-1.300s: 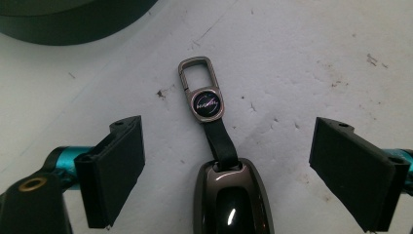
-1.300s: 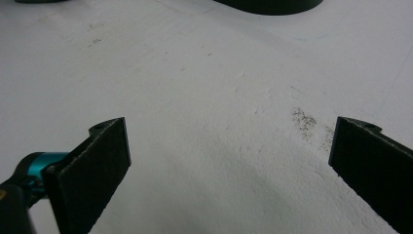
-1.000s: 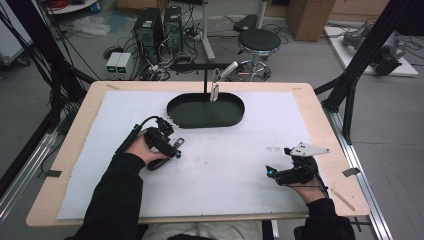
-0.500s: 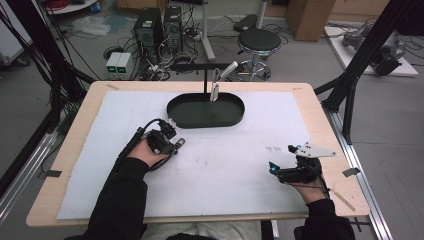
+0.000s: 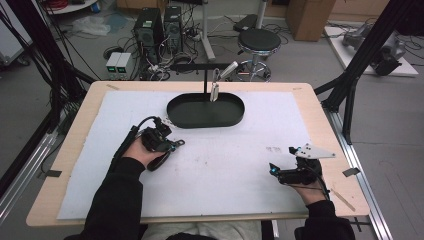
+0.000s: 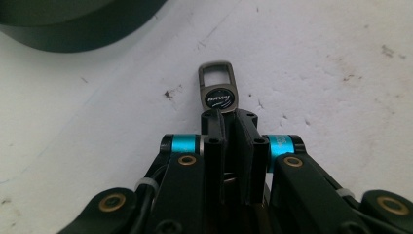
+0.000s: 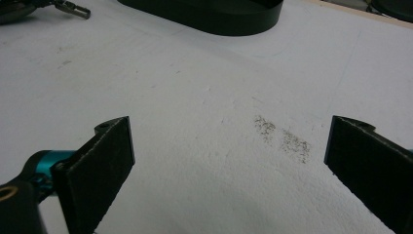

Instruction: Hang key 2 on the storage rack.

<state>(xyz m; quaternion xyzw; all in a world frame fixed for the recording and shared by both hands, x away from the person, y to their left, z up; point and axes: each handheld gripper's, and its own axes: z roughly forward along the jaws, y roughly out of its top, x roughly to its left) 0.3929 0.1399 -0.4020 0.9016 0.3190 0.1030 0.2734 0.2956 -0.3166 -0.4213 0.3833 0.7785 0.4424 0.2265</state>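
Observation:
A small grey metal key tag [image 6: 219, 92] with a rectangular loop and a round black emblem lies flat on the white table cover. My left gripper [image 6: 230, 117] is shut on the tag's near end, so the loop sticks out past the jaw tips. In the high view the left gripper [image 5: 170, 143] sits left of centre, just in front of the black oval tray [image 5: 205, 117]. My right gripper [image 5: 274, 170] rests at the right front of the table. Its jaws stand wide open over bare cover, with nothing between them [image 7: 229, 161].
A black stand behind the tray holds a metal clip [image 5: 215, 90] that hangs over the tray's back rim. A grey smudge [image 7: 282, 136] marks the cover ahead of the right gripper. In the right gripper view the tray's wall [image 7: 209, 19] lies far ahead.
The left gripper's jaws have closed onto the key tag, and that hand has shifted slightly toward the tray. The right hand has stayed in place.

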